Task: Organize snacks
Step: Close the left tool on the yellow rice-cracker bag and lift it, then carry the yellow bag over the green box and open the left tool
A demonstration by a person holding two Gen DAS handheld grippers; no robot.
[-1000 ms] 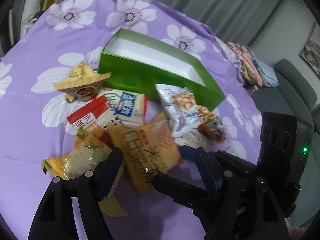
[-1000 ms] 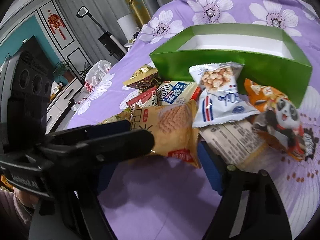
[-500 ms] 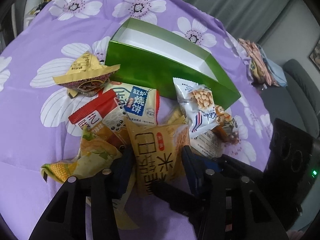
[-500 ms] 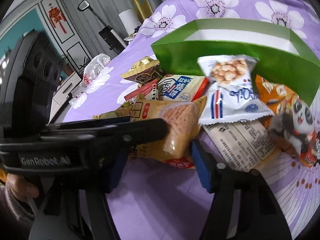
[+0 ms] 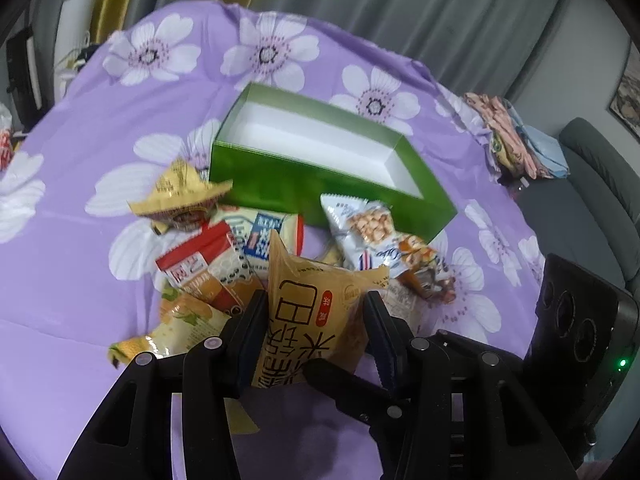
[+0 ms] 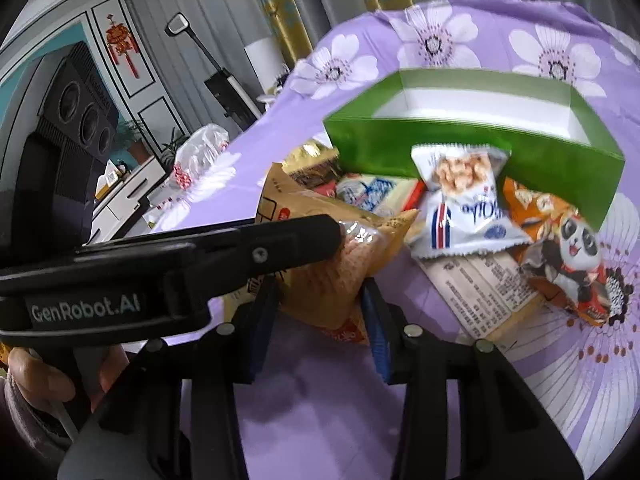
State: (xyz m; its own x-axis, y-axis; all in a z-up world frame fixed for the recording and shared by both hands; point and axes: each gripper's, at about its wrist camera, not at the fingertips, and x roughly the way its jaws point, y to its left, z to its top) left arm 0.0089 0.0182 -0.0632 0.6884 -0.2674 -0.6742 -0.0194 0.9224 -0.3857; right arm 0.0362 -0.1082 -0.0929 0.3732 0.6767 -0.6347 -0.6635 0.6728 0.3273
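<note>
Tan snack packet (image 5: 316, 316) between both claws

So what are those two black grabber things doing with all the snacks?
A person is sorting snacks on a purple flowered tablecloth. Both grabbers have just been closing on the same yellow snack bag: the left gripper pinches it from one side and the right gripper from the other. The other snack packets lie in a pile in front of the green box, which has nothing in it yet.
</note>
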